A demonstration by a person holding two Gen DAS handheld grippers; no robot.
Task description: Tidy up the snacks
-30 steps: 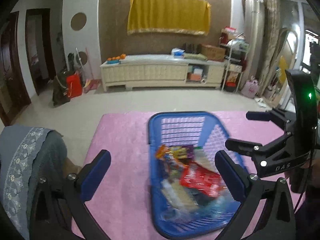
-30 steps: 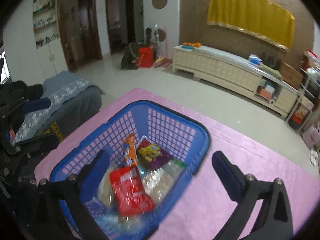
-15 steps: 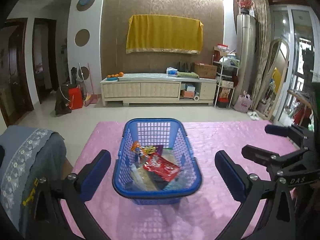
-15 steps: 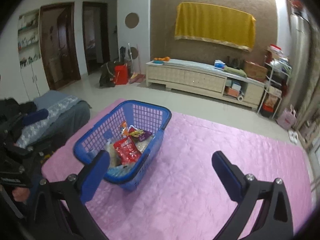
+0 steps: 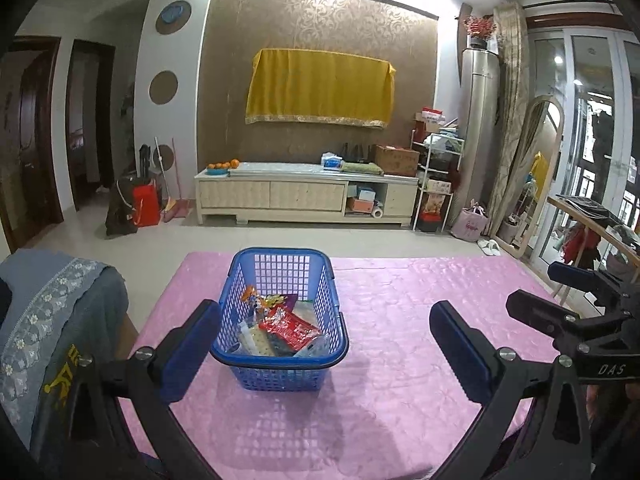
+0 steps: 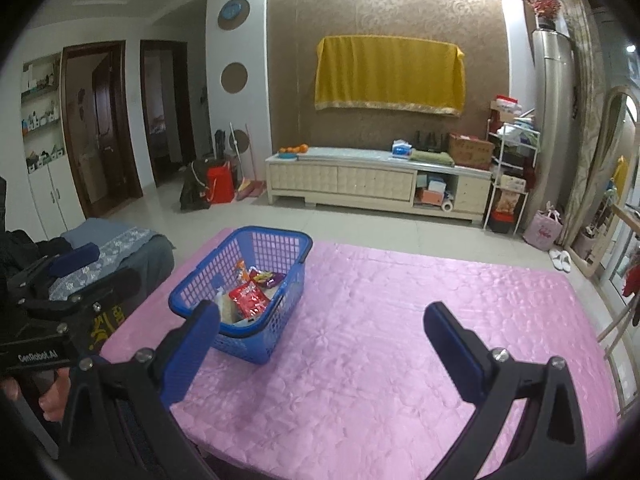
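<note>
Because every packet in sight sits inside the blue basket (image 5: 280, 320), the snacks look gathered already, and both claws hang back from it over the near edge of the table (image 5: 400, 300) — each with its jaws spread wide and nothing between them. The left gripper (image 5: 324, 344) frames the basket head-on; the right gripper (image 6: 320, 344) sees it toward the table's left edge, well short of the far corners. Rigid lattice plastic walls let the contents show: a glossy red crinkled packet (image 5: 290, 327) on top, clear wrappers beneath, an orange pouch (image 6: 241, 270) standing upright. A pink embossed cloth covers the table.
</note>
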